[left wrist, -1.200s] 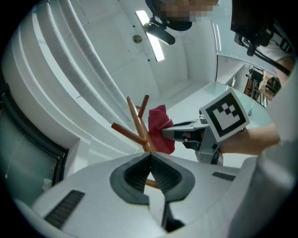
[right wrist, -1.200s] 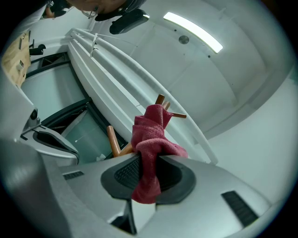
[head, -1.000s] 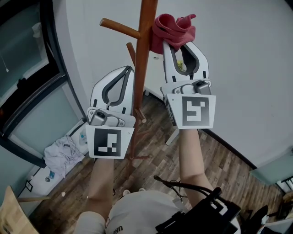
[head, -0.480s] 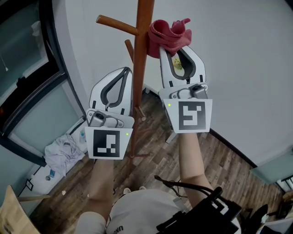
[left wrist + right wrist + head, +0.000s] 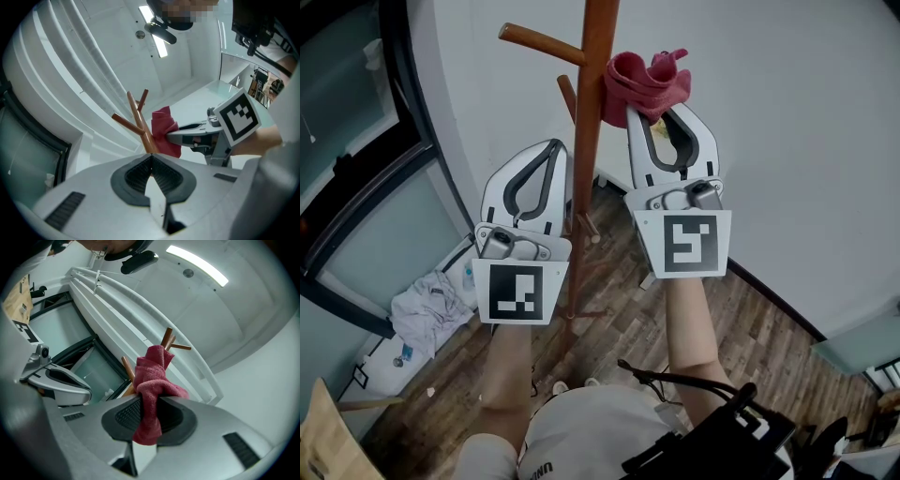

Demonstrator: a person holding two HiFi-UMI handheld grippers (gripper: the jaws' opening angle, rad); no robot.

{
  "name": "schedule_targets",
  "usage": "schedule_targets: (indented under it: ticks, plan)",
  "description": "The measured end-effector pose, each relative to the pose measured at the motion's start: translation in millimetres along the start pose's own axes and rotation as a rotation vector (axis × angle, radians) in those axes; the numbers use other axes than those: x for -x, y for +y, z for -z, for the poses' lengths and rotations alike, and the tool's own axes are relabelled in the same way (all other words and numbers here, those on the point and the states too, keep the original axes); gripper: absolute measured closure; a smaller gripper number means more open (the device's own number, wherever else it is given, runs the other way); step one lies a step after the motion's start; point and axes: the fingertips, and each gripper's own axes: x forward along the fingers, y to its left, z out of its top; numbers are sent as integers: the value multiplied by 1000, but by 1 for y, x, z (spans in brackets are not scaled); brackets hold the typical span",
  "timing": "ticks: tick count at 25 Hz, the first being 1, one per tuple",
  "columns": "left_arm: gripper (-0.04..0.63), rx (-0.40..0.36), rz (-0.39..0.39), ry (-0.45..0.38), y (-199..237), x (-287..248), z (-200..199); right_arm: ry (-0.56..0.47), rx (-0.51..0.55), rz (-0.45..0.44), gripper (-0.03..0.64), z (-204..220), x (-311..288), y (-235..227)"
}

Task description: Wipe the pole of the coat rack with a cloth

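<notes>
The brown wooden coat rack pole (image 5: 589,141) rises through the middle of the head view, with pegs (image 5: 542,44) branching left. A bunched red cloth (image 5: 645,82) presses against the pole's right side just below the peg. My right gripper (image 5: 654,114) is shut on the cloth (image 5: 151,394), whose tail hangs between the pads. My left gripper (image 5: 559,148) is shut with nothing in it, its tips close beside the pole's left side. In the left gripper view the pole (image 5: 140,127) and the cloth (image 5: 165,131) stand just beyond my left gripper (image 5: 151,158).
A white wall (image 5: 787,141) stands behind the rack. A dark-framed window (image 5: 356,159) fills the left. A heap of white fabric (image 5: 427,314) lies on the wood floor (image 5: 750,328) near the rack's base. The person's arms and a black device (image 5: 712,441) are below.
My right gripper has slid the red cloth a little down the pole, away from the upper peg. My left gripper has barely moved.
</notes>
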Motion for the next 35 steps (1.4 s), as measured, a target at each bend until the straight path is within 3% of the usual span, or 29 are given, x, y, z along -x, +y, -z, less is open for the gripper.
schedule_targets:
  ticks: [4,35]
  plan:
    - [581,111,-41,-15,2,2,2,19,-2,-4,538,6,4,3]
    - [581,130,-43,25,1,14,17,89,-34,-29,538,34,23,21]
